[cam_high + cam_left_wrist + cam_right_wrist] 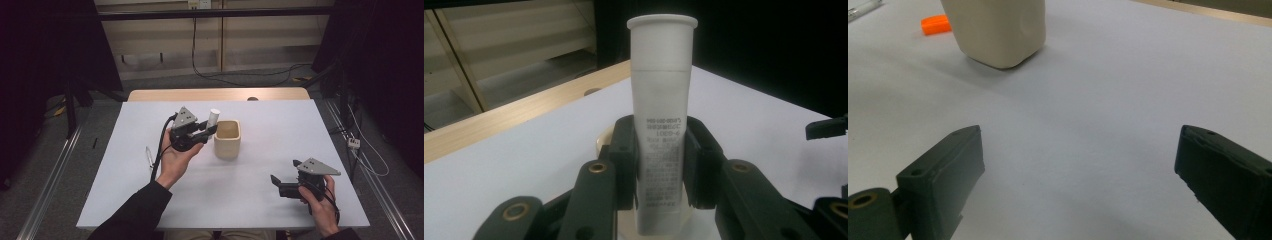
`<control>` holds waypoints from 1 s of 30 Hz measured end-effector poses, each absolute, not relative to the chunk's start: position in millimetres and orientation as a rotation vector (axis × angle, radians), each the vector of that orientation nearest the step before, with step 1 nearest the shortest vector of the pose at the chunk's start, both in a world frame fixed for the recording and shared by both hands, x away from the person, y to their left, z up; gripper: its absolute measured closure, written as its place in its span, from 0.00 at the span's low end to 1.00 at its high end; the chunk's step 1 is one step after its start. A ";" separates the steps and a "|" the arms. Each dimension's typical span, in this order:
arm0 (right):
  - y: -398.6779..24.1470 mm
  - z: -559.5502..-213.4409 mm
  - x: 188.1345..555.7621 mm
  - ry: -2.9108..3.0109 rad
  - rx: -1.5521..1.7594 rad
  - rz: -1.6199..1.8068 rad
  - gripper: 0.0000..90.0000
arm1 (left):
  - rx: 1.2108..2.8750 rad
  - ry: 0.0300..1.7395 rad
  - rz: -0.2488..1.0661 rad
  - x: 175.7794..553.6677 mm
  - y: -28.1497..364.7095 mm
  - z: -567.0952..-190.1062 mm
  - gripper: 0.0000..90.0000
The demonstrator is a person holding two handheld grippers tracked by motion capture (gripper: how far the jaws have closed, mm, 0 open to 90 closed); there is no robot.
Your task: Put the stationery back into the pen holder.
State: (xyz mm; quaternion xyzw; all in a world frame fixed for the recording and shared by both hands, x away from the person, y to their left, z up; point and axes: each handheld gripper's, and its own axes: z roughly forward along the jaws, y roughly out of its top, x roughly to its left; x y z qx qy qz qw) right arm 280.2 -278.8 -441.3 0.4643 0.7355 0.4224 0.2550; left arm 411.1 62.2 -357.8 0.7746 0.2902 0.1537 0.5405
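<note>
Gripping a white tube (214, 118) upright between its closed jaws, the left gripper (207, 131) holds it just beside the beige cup's (227, 139) left rim, near the table's (280, 125) middle, probably so it can drop in cap-up. The right gripper (283, 181) waits with jaws wide open and empty near the front right corner, well clear of the cup.
</note>
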 end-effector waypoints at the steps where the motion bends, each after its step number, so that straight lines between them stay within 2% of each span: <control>1: -278.7 -441.5 280.2 1.999 1.261 1.147 0.06 | 1.838 0.690 0.363 412.8 60.1 -358.2 0.79; 17: -278.3 -441.8 280.0 2.006 1.254 1.148 0.06 | 1.817 0.701 0.365 431.8 34.6 -356.3 0.79; 30: -277.6 -442.2 279.6 2.019 1.248 1.149 0.06 | 1.827 0.709 0.360 438.9 21.6 -370.9 0.79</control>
